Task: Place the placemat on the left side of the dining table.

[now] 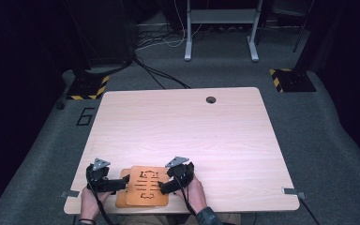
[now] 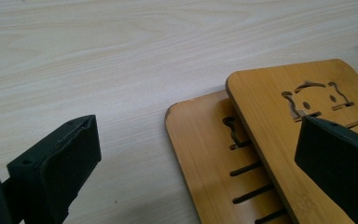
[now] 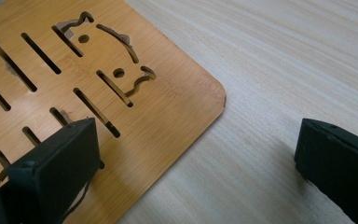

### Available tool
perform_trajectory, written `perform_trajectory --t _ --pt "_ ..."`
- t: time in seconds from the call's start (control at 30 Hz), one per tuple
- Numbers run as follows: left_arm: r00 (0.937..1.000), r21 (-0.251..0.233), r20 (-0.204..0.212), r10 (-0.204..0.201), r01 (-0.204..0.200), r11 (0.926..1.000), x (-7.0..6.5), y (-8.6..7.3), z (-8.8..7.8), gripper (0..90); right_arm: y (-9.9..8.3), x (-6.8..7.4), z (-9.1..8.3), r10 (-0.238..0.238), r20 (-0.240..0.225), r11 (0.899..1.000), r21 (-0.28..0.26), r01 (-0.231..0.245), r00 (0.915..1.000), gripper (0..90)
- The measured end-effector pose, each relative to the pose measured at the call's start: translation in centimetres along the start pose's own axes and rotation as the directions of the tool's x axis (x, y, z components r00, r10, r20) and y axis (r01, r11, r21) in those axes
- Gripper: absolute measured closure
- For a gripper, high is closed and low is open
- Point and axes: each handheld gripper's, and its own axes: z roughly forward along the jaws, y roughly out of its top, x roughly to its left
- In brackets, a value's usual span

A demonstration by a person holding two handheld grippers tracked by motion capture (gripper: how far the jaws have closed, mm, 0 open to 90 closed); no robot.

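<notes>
Two stacked boards, top board point(image 1: 146, 185) offset over bottom board point(image 2: 209, 154), flanked on table point(image 1: 183, 126) by left gripper point(image 1: 123, 182) and right gripper point(image 1: 161, 187), both spread wide, gripping nothing

Light fell from above onto the table point(image 1: 183, 126), which stood bright while the floor around it sank into near black. The high view was soft and grainy. Beside the bamboo board point(image 3: 121, 93), the black jaws were blurred and cast soft shadows.
</notes>
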Motion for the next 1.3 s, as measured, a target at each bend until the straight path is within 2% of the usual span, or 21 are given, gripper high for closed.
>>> perform_trajectory --t 0.07,0.67,0.8,0.83,0.87,0.9,0.97,1.1,1.3 --pt "0.9999 0.01 0.004 0.013 -0.013 0.9999 -0.3 0.0 0.0 0.0 0.0 0.0 0.0 0.0 0.0 1.0 0.0 0.0 1.0 0.0" --pt "0.9958 0.063 0.089 0.023 -0.029 0.9976 -2.5 0.2 0.4 0.1 0.0 0.0 0.0 0.0 0.0 1.0 -0.001 0.0 1.0 0.0" --pt "0.9915 0.083 0.126 0.032 -0.042 0.9957 -2.8 0.4 0.6 0.2 0.0 0.0 0.0 0.001 0.001 1.0 -0.001 -0.001 1.0 0.0" --pt "0.9912 0.077 0.131 0.017 -0.027 0.9967 -3.0 0.4 0.7 0.3 0.0 0.0 0.0 0.001 0.001 1.0 -0.001 -0.001 1.0 0.0" --pt "0.9905 0.088 0.133 0.037 -0.049 0.9949 -3.0 0.4 0.7 0.3 0.0 0.0 0.0 0.001 0.001 1.0 -0.001 -0.001 1.0 0.0" --pt "0.9893 0.089 0.143 0.029 -0.042 0.9952 -3.2 0.4 0.8 0.4 0.0 0.0 0.0 0.001 0.001 1.0 -0.001 -0.001 1.0 0.0" --pt "0.9871 0.096 0.156 0.039 -0.054 0.9939 -3.3 0.5 0.9 0.6 0.0 0.0 0.0 0.001 0.001 1.0 -0.001 -0.001 1.0 0.0" --pt "0.9824 0.103 0.185 0.027 -0.047 0.9936 -3.6 0.6 1.2 0.8 0.0 0.0 0.0 0.001 0.002 1.0 0.0 -0.001 1.0 0.0" --pt "0.9769 0.121 0.212 0.031 -0.057 0.9909 -3.8 0.7 1.6 2.8 0.0 0.0 0.0 0.002 0.003 1.0 -0.001 -0.002 1.0 0.0"
